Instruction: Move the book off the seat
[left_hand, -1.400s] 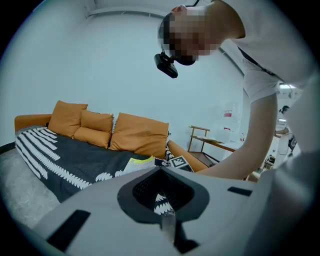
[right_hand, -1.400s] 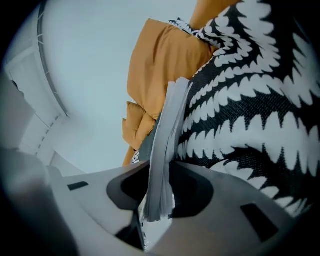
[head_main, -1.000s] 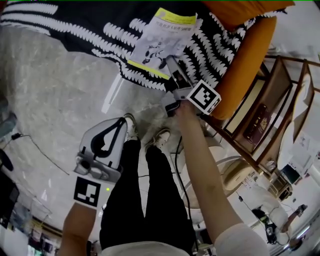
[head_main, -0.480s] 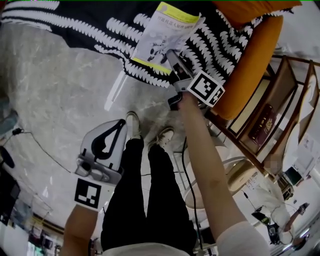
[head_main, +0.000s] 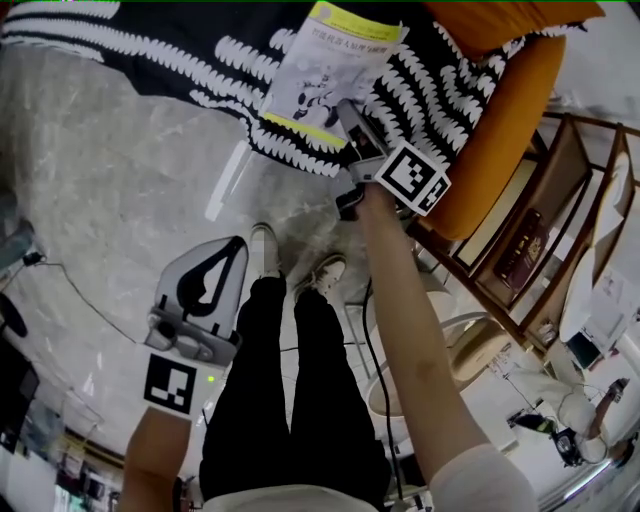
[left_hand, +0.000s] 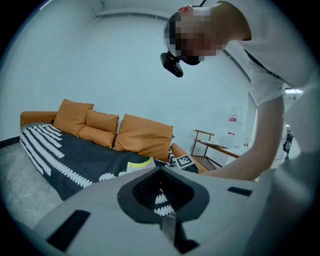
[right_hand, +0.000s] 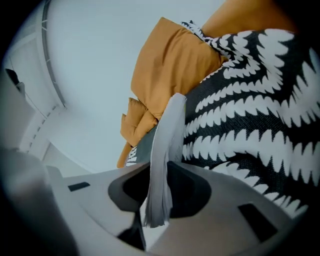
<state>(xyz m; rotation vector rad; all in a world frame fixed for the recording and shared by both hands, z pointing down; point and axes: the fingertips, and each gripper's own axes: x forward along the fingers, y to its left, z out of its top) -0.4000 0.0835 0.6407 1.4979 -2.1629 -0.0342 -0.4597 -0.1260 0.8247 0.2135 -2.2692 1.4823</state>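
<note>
The book lies at the top centre of the head view, on the black-and-white throw that covers the seat of the orange sofa. Its yellow-banded cover faces up and its near corner reaches toward the seat's front edge. The right gripper comes in from below that corner. In the right gripper view a fanned wad of pages stands between its jaws, which have just been closing, so it is clamped on the book's edge. The left gripper hangs at the lower left of the head view over the pale floor, well apart from the sofa, jaws together on nothing.

The step in hand looks like securing the grasp, with the carry-off not yet begun, as most of the book is on the throw. The next move calls for a firm pinch while the book is lifted clear. Thin pages may slip or flop open, and the throw could drag along.
</note>
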